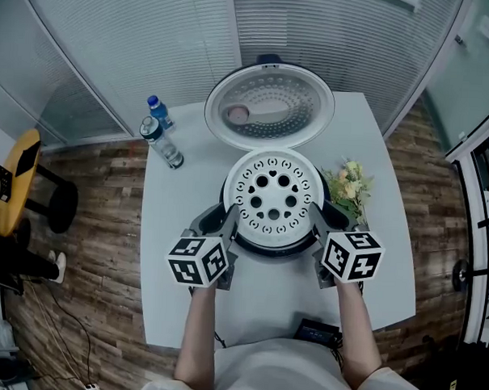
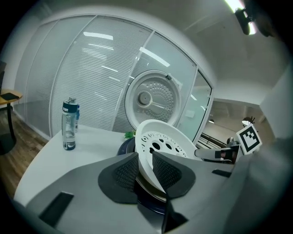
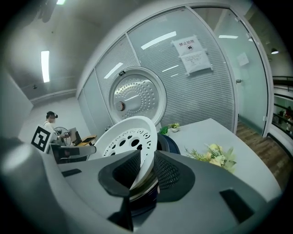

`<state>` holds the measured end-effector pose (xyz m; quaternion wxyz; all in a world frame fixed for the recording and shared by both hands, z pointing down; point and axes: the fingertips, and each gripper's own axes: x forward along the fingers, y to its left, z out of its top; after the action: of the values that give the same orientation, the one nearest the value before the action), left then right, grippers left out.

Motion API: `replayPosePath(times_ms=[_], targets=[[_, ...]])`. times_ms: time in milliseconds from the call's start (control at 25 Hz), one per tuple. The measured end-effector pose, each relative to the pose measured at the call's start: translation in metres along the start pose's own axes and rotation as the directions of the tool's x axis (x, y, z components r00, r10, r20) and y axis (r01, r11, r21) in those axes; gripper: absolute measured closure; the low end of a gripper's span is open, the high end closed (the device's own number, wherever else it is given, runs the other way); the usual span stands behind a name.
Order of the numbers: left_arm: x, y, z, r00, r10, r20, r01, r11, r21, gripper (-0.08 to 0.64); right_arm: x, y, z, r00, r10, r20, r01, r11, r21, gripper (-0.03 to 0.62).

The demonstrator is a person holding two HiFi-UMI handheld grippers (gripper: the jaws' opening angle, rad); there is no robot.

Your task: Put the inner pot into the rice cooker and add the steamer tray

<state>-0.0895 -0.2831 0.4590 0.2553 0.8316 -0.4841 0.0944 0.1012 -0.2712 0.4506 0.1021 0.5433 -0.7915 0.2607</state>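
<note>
Where the head view looks steeply down, a white round plastic steamer tray (image 1: 272, 201) pierced with holes sits in the mouth of a dark round rice cooker (image 1: 266, 248) on a pale grey surface (image 1: 183, 309). The cooker's round silver-lined lid (image 1: 269, 102) stands open behind it. The left hand-held gripper (image 1: 227, 222) reaches the tray's left edge and the right hand-held gripper (image 1: 318, 222) its right edge, each carried on a bare forearm. Two clear plastic water bottles with blue caps (image 1: 162, 140) stand to the left of the cooker, and a small bunch of pale yellow flowers (image 1: 350, 187) lies just to its right.

From the left gripper view, the tray's white rim runs between the two black ribbed pads. The jaws stand a little apart around it rather than clamped hard. The cooker's dark blue body shows under the rim, with the open lid upright beyond it. One bottle stands well off to the left.

From the right gripper view, the same rim passes between this hand-held gripper's pads, and the jaws are likewise slightly parted about it. A thin metal rim (image 3: 143, 191) shows just beneath the tray. The flowers lie near on the right, and white paper notices (image 3: 192, 55) hang on the glass wall behind.
</note>
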Motion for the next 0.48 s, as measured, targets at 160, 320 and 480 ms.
replayPosePath(times_ms=[160, 320, 480], targets=[[0.0046, 0.0001, -0.0031, 0.999, 0.031, -0.026, -0.029, 0.997, 0.068, 0.455, 0.0035, -0.0013, -0.0005, 1.0, -0.02, -0.013, 0.02, 0.999, -0.032, 0.501], [0.0075, -0.002, -0.0055, 0.998, 0.051, -0.04, -0.046, 0.992, 0.119, 0.439, 0.0044, -0.0037, -0.0027, 0.999, -0.043, -0.024, 0.042, 0.997, -0.06, 0.492], [0.0097, -0.0012, -0.006, 0.997, 0.064, -0.048, -0.056, 0.987, 0.153, 0.43, 0.0078, -0.0051, -0.0028, 0.997, -0.071, -0.032, 0.067, 0.992, -0.103, 0.485]])
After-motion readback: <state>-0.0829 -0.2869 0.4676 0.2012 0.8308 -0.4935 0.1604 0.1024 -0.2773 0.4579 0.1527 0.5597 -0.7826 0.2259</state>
